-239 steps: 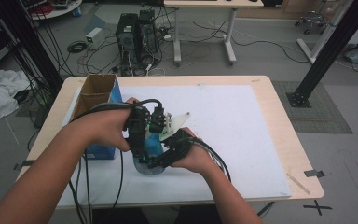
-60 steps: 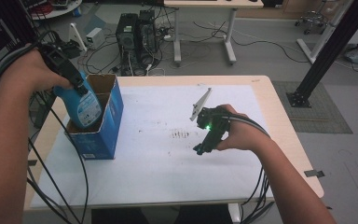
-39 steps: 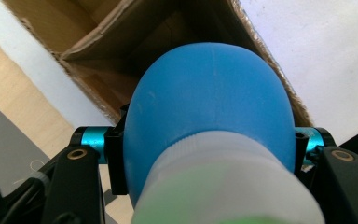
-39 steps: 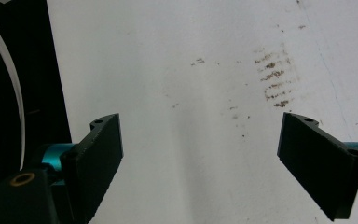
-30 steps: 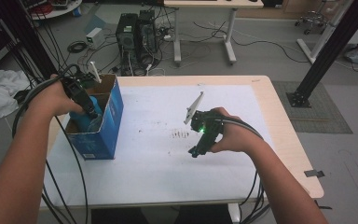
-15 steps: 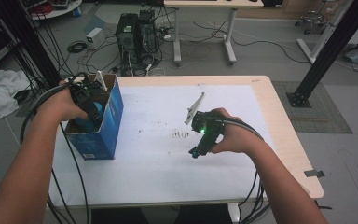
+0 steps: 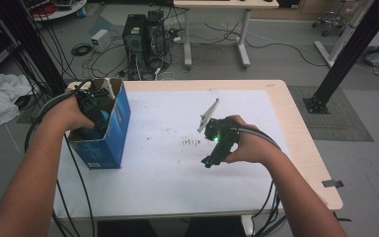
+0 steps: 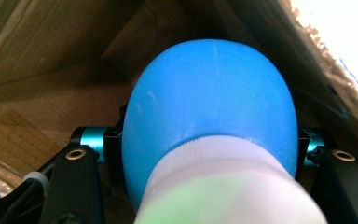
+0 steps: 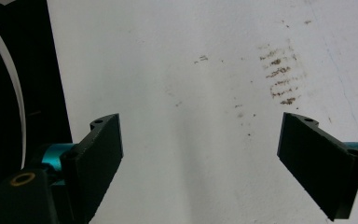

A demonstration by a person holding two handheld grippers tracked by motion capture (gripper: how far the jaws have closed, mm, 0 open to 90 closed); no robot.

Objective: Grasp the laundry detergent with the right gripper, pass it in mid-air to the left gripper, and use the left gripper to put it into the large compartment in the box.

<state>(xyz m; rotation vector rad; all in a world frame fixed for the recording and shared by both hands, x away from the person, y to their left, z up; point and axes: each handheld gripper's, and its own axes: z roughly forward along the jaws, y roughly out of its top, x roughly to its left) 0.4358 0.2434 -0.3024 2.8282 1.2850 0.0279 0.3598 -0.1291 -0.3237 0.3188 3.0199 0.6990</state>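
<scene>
A blue bottle (image 8: pixel 209 107) with a white neck sits between the jaws of my left gripper (image 8: pixel 205 144), whose pads press on its two sides. That left gripper (image 7: pixel 94 111) reaches down into the open blue cardboard box (image 7: pixel 109 136) at the table's left, and brown box walls surround the bottle. My right gripper (image 7: pixel 212 159) rests low over the white sheet (image 7: pixel 163 118) near the table's middle. In the right gripper view its fingers (image 9: pixel 102 149) stand wide apart with nothing between them, so the right gripper (image 9: pixel 205 154) is open.
Brown smudges (image 7: pixel 191 142) mark the white sheet just left of the right gripper. Cables trail from both hands off the front edge. Computer towers (image 7: pixel 145 34) and a desk stand on the floor behind the table, and a black post (image 7: pixel 345 54) rises at the right.
The left hand has carried the blue bottle from above the box down into it. The right hand has stayed where it was, jaws apart.
</scene>
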